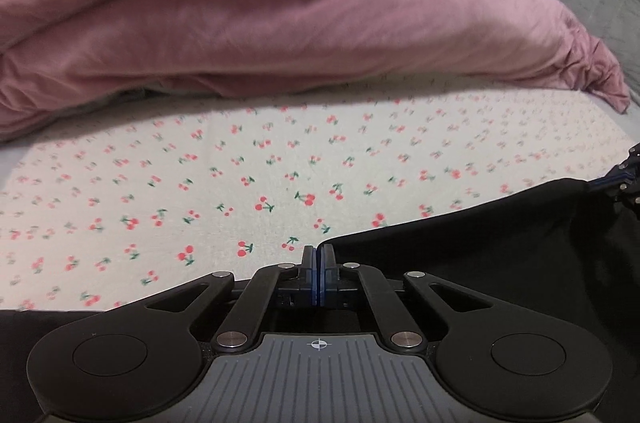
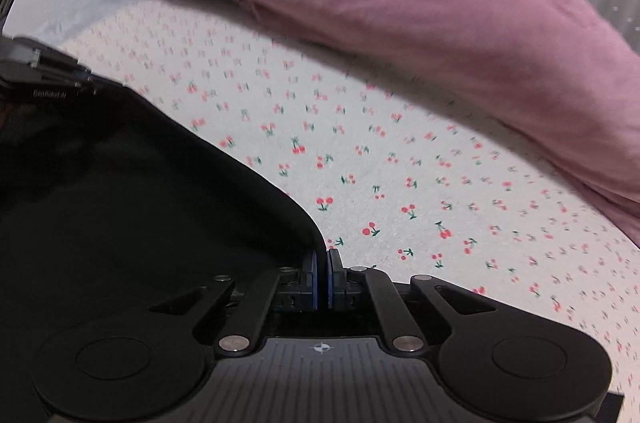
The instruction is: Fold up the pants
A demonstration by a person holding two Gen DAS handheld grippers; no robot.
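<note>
Two hand-held grippers — left (image 1: 319,255), right (image 2: 322,261) — each clamped on one black pants (image 2: 120,183) edge.

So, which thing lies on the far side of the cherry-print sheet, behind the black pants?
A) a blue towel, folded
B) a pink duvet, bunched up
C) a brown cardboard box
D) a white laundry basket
B: a bunched pink duvet lies along the far edge of the cherry-print sheet, beyond the black pants that the left gripper and the right gripper both pinch.
</note>
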